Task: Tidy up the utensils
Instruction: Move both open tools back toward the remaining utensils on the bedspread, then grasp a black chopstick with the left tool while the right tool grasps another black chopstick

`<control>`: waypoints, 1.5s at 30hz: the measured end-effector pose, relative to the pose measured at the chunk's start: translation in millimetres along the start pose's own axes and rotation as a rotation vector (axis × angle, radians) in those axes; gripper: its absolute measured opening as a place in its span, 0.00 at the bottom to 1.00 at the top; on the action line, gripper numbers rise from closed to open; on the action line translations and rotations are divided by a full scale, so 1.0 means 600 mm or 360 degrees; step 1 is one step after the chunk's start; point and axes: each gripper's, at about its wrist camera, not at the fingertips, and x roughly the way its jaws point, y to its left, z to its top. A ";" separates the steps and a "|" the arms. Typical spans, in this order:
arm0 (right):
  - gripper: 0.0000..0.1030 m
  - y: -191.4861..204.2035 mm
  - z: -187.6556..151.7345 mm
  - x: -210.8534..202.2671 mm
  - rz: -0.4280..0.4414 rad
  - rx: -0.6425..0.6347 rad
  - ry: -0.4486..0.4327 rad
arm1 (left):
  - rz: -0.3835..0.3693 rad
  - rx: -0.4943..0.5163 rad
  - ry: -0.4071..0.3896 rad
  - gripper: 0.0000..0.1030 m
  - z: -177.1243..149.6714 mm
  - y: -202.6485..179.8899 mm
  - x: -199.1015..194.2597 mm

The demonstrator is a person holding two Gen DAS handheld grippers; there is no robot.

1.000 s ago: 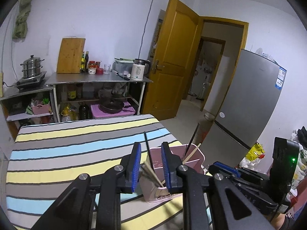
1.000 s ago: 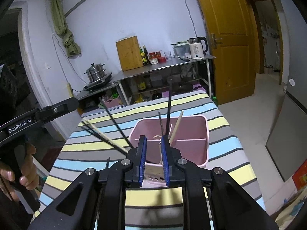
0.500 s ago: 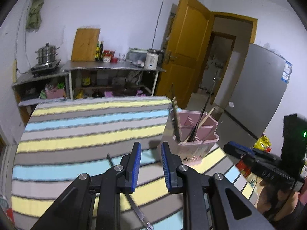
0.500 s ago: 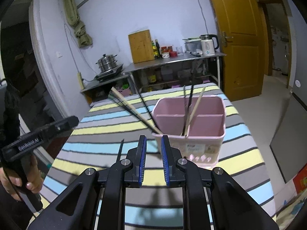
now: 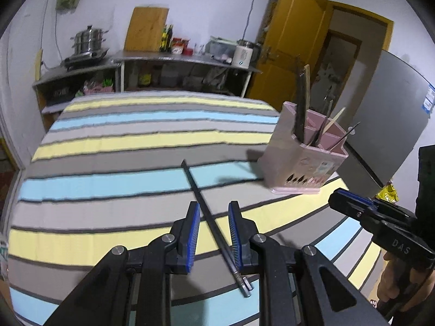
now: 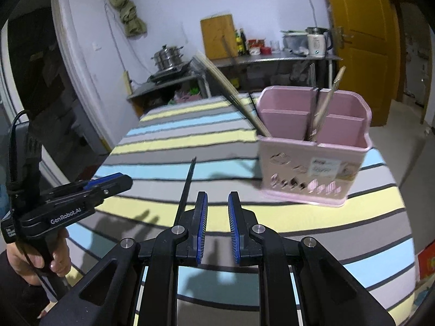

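Note:
A dark chopstick [image 5: 202, 193] lies loose on the striped tablecloth; it also shows in the right wrist view [image 6: 187, 182]. My left gripper [image 5: 212, 212] hovers open above its near half, jaws on either side, not touching. A pink utensil holder [image 5: 304, 160] with several chopsticks standing in it sits at the table's right; in the right wrist view the pink utensil holder [image 6: 312, 160] is ahead and right. My right gripper [image 6: 217, 203] is open and empty, just right of the chopstick. The left gripper shows in the right wrist view [image 6: 108, 184], and the right gripper in the left wrist view [image 5: 350, 203].
The striped tablecloth [image 5: 122, 163] covers the table. A steel shelf [image 5: 185, 59] with a cutting board, bottles, kettle and steamer pot stands behind. A yellow door [image 5: 293, 43] and a grey fridge [image 5: 394, 114] are at the right.
Both grippers have pulled back from the pink holder and tilted down. The loose chopstick now lies between my left jaws. Both jaws opened a little wider.

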 end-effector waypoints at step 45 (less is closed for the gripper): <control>0.06 0.067 -0.055 0.217 -0.0022 -0.0185 0.0368 | 0.0028 -0.0211 0.0150 0.20 -0.024 0.094 0.084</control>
